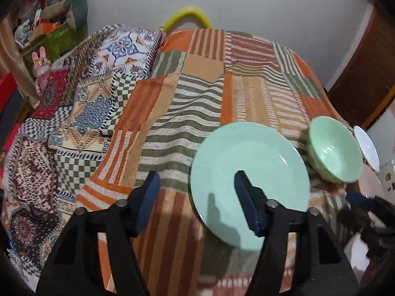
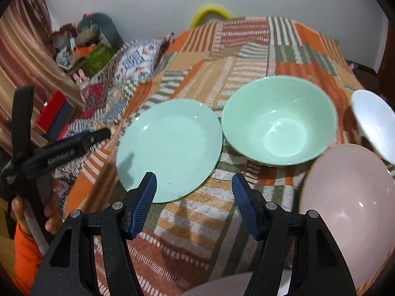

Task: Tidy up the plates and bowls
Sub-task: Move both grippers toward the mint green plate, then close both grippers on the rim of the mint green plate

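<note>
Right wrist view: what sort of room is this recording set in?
Probably a bedroom at home. The dishes sit on a bed covered by a striped patchwork bedspread, with a folded patterned quilt beside it and a pile of soft toys and boxes against the wall.

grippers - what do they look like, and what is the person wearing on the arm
Both the left gripper and right gripper are black plastic frames with silver pivot bolts and ridged blue pads. White lettering marks the left one's side. The left hand shows an orange sleeve.
</note>
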